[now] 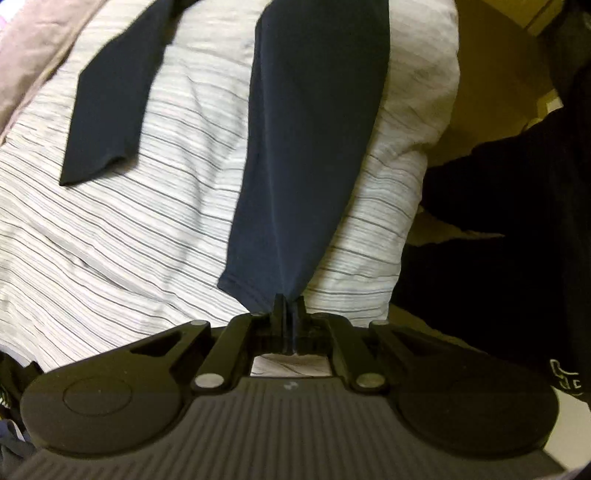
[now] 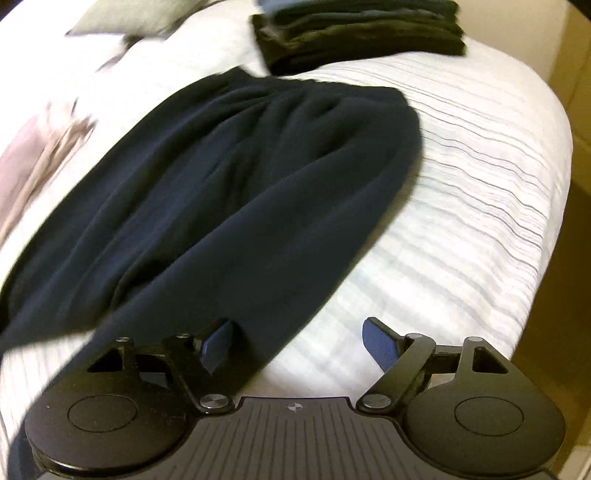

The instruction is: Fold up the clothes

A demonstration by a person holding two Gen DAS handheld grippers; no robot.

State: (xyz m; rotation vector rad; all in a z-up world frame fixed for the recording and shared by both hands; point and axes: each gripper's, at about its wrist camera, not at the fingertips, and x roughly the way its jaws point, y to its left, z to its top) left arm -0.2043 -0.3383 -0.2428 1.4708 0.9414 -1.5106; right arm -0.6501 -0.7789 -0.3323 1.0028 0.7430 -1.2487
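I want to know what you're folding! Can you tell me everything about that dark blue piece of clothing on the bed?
The dark blue garment looks like soft, plain knit cloth. It lies spread and wrinkled on the striped white bedcover, not yet folded. One long part, like a sleeve, stretches toward the left gripper, which is shut on its hemmed end. Another sleeve-like part lies flat beside it. The right gripper is open at the garment's edge.

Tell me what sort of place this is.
Most likely a bedroom: a bed with a white, thin-striped cover, a grey pillow at its far end, and a stack of folded dark clothes on it.
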